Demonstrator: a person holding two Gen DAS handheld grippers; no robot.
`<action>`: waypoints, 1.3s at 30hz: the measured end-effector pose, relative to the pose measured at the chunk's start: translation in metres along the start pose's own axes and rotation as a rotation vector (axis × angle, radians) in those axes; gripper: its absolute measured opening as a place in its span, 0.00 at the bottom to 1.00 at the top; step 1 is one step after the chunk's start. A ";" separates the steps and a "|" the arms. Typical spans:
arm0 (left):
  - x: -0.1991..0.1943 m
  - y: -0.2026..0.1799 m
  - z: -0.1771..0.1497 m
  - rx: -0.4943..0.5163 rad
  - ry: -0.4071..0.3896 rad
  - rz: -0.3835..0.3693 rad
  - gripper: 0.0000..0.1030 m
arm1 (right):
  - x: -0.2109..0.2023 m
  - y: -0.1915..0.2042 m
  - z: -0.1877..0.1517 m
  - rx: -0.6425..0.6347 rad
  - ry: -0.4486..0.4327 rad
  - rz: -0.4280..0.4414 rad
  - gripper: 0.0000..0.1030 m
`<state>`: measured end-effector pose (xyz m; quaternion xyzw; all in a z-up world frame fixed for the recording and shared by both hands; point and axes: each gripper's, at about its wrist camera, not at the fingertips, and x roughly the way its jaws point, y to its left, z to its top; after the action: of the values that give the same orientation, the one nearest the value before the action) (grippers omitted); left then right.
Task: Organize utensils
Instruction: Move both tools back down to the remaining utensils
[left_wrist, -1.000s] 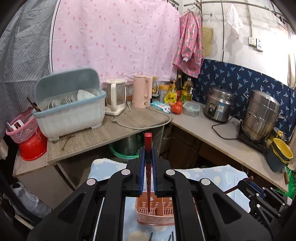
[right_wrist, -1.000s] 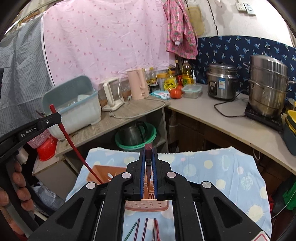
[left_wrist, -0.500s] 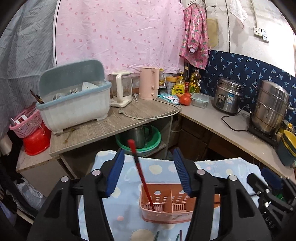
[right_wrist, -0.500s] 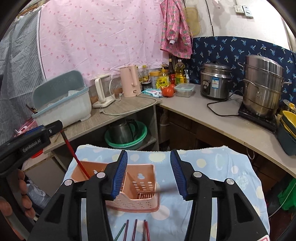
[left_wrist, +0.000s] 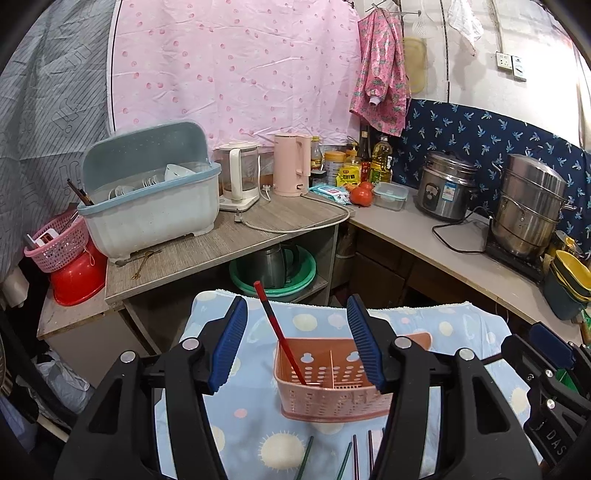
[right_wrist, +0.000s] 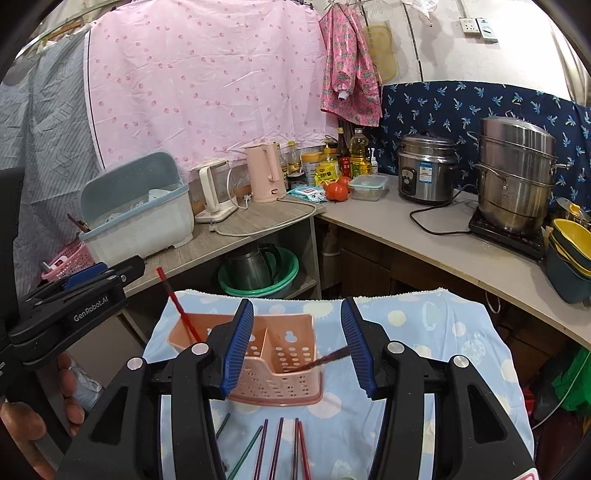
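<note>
A pink perforated utensil caddy (left_wrist: 332, 395) with two compartments stands on a blue patterned cloth (left_wrist: 258, 413); it also shows in the right wrist view (right_wrist: 280, 373). A red chopstick (left_wrist: 279, 332) leans in its left compartment, seen too in the right wrist view (right_wrist: 177, 304). A dark red chopstick (right_wrist: 325, 360) lies tilted in the right compartment. My left gripper (left_wrist: 297, 345) is open and empty above the caddy. My right gripper (right_wrist: 297, 345) is open and empty above it. Several chopsticks (right_wrist: 277, 446) lie on the cloth in front of the caddy.
Behind the cloth are a wooden counter (left_wrist: 221, 243) with a dish drainer box (left_wrist: 147, 195), kettles (left_wrist: 291, 164), bottles, a rice cooker (right_wrist: 426, 170) and a steel steamer pot (right_wrist: 517, 173). A green basin (right_wrist: 258, 273) sits under the counter.
Both grippers have opened and let go of their chopsticks, which now rest in the caddy. Both grippers have drawn back a little.
</note>
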<state>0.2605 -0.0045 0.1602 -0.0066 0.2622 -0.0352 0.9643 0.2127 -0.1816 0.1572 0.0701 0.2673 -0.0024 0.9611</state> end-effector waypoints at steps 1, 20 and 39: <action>-0.004 0.000 -0.002 -0.001 -0.001 0.002 0.52 | -0.004 0.000 -0.002 0.001 -0.001 0.001 0.47; -0.061 0.007 -0.109 -0.004 0.144 -0.044 0.52 | -0.072 -0.013 -0.109 0.031 0.137 -0.002 0.47; -0.064 0.014 -0.228 -0.005 0.345 -0.047 0.52 | -0.071 -0.026 -0.227 0.011 0.368 -0.024 0.40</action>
<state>0.0905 0.0153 -0.0048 -0.0089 0.4235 -0.0579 0.9040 0.0344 -0.1792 -0.0018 0.0715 0.4396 -0.0026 0.8953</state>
